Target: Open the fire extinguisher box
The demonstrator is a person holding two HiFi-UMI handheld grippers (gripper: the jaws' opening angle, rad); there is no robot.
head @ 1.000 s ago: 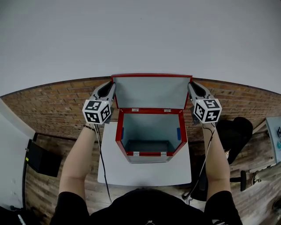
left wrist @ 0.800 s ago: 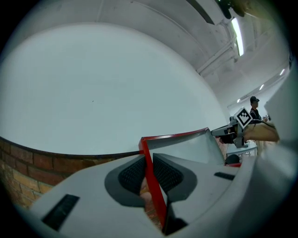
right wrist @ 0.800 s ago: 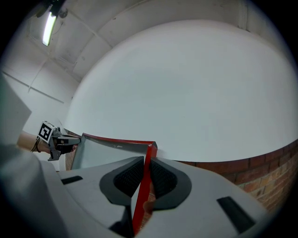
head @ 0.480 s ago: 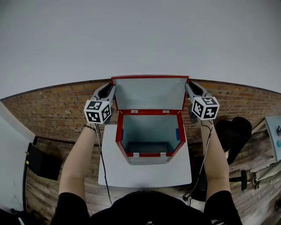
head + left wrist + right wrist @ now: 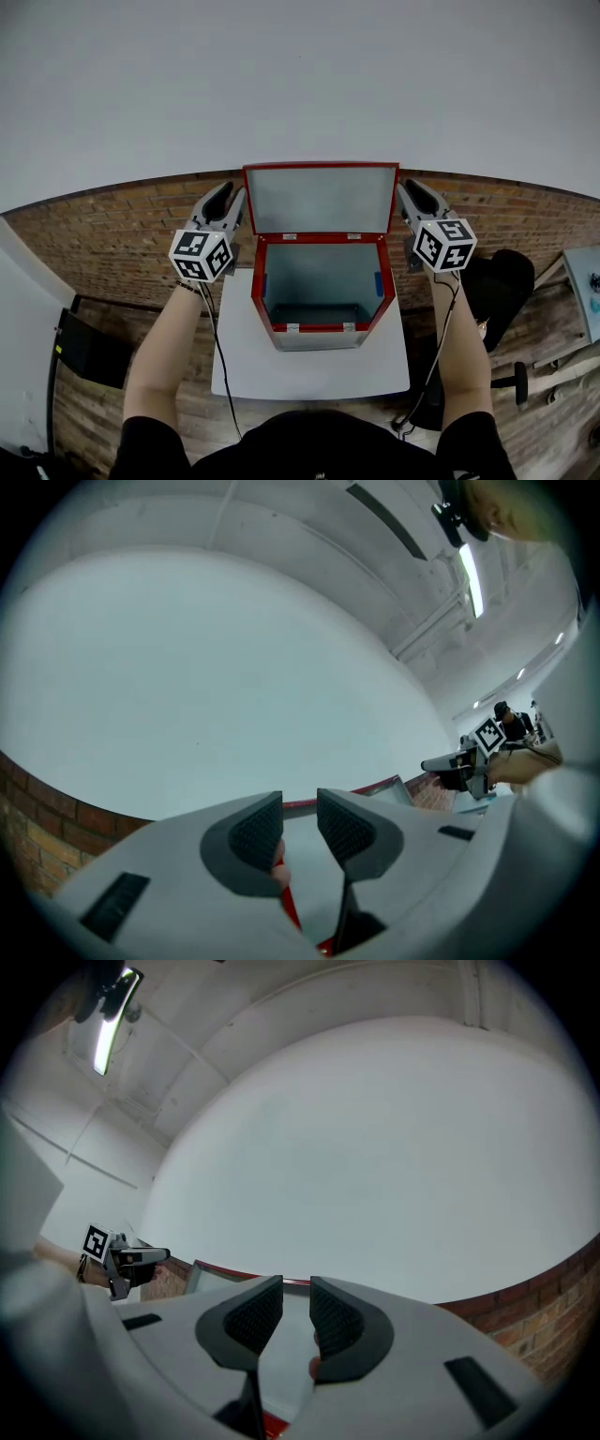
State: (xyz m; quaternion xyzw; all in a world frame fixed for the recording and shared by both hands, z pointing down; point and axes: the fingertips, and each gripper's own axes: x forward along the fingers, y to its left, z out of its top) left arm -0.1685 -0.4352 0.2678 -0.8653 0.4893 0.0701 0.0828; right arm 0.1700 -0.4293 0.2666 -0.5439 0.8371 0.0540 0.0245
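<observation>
Our left gripper [image 5: 228,195] and right gripper [image 5: 406,192], jaws opening and pads pressing on nothing, flank the side edges of the upright lid [image 5: 321,199] of the red fire extinguisher box [image 5: 257,295], which stands open on a white table [image 5: 309,375].

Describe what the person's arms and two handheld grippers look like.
The left gripper and right gripper each have a light grey body, dark grey ribbed fingers and a black-and-white marker cube. A black cable trails from each. The person wears black short sleeves. Both jaws are opening; the lid shows between them, ungripped.
</observation>
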